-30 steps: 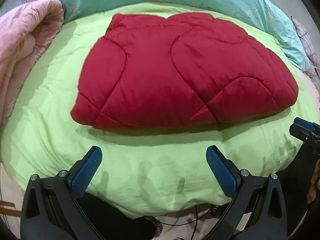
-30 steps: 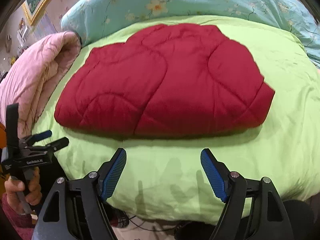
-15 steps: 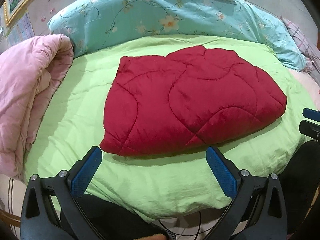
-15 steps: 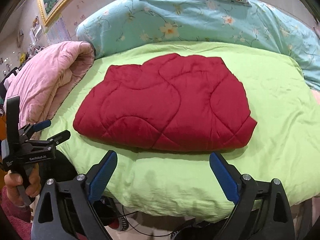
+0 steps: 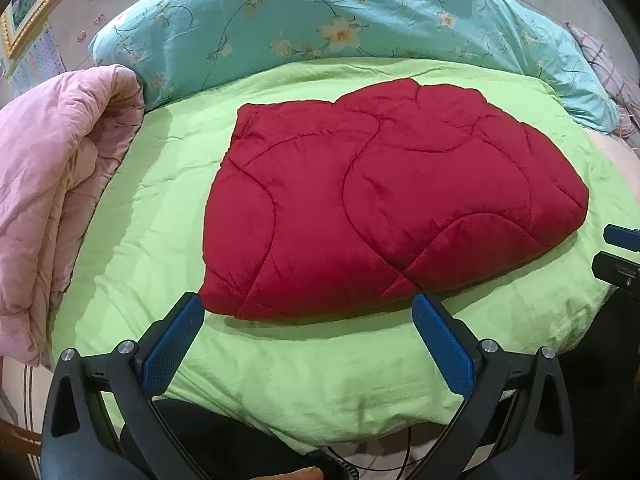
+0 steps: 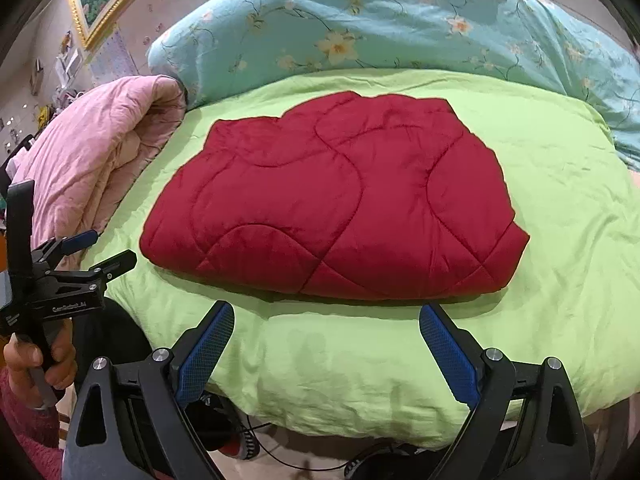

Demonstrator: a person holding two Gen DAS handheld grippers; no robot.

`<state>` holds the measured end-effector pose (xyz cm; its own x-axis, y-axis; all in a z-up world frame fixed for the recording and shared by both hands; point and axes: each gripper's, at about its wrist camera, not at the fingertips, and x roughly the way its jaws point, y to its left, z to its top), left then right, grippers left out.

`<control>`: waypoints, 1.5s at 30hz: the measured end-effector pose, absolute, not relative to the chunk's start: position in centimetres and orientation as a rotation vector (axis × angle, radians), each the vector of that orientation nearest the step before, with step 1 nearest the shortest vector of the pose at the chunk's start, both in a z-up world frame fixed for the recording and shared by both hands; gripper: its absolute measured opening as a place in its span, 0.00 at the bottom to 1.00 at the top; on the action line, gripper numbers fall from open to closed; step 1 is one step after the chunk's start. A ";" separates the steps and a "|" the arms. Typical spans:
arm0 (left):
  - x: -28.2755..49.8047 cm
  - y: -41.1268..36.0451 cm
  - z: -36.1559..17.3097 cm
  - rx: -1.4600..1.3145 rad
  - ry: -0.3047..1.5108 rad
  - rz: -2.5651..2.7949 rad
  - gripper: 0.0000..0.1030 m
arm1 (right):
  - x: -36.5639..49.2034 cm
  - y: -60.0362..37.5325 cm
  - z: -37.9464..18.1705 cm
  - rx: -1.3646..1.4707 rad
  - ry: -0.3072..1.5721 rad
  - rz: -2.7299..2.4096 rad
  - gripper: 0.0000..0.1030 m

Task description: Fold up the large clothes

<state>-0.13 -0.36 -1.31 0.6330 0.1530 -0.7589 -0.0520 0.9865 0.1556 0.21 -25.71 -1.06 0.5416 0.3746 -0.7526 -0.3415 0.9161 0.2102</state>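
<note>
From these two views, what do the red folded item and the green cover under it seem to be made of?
Red folded item: probably padded, quilted fabric with a soft, faintly velvety sheen; curved stitch lines divide it into puffy panels. Green cover: likely thin woven cotton or a blend, matte; fine wrinkles run across it. Exact fibres cannot be told from the look.

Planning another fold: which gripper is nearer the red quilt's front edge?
Left, slightly: the left gripper nearly reaches the red quilt; the right gripper, jaws just opened and empty, shows green sheet between.
</note>
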 end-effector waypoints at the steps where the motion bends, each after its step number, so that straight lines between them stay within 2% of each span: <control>1: 0.1 -0.4 -1.4 0.125 0.880 0.119 1.00 | 0.4 -25.7 -1.3 0.041 0.907 0.424 0.92; 45: 4.2 -0.6 -1.1 0.123 0.883 0.096 1.00 | 6.1 -24.4 -1.1 -0.041 0.930 0.453 0.92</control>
<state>4.21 -0.59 -1.07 0.6310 0.1340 -0.7641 -0.0327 0.9887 0.1464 6.12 -24.37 -1.07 0.5114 0.3589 -0.7808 -0.3936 0.9055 0.1585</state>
